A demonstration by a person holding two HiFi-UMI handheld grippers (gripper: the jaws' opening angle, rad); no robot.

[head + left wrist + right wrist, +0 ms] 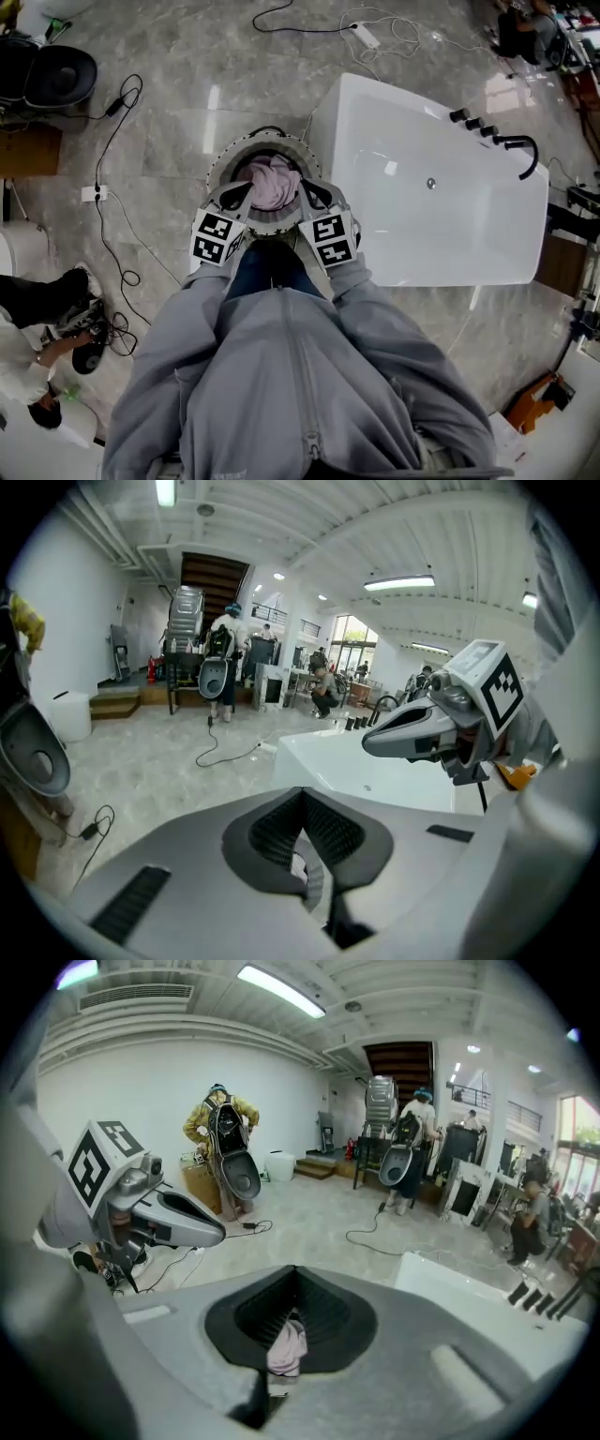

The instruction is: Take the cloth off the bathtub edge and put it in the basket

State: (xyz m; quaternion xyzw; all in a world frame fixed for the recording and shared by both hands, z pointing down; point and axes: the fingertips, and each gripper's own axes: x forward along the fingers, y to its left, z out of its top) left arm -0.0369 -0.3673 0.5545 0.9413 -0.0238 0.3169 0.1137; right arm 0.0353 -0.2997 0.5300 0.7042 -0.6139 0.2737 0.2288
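- Our left gripper (302, 797) has its two jaws pressed together at the tips, and nothing is clamped between them.
- Our right gripper (295, 1277) is closed the same way, tip against tip. The pink we see through the gap behind its jaws is the cloth (286, 1346) lying below it, not gripped.
- In the head view both grippers hang side by side above the near rim of the basket (223, 161), marker cubes toward us and tips pointing down and away.
- The cloth lies bunched up inside that round basket, below the gripper tips and apart from them.
- Our grey sleeves (394, 337) run up to the grippers from the bottom of the head view.
- The basket stands on the marble floor (169, 112), just beside the left end of the white bathtub (375, 103).
- A black faucet (520, 150) sits on the bathtub's far right rim.
- Farther out, a black cable (117, 112) trails over the floor and a white power strip (366, 36) lies near the top edge.
- A person (33, 347) crouches at the lower left of the head view.
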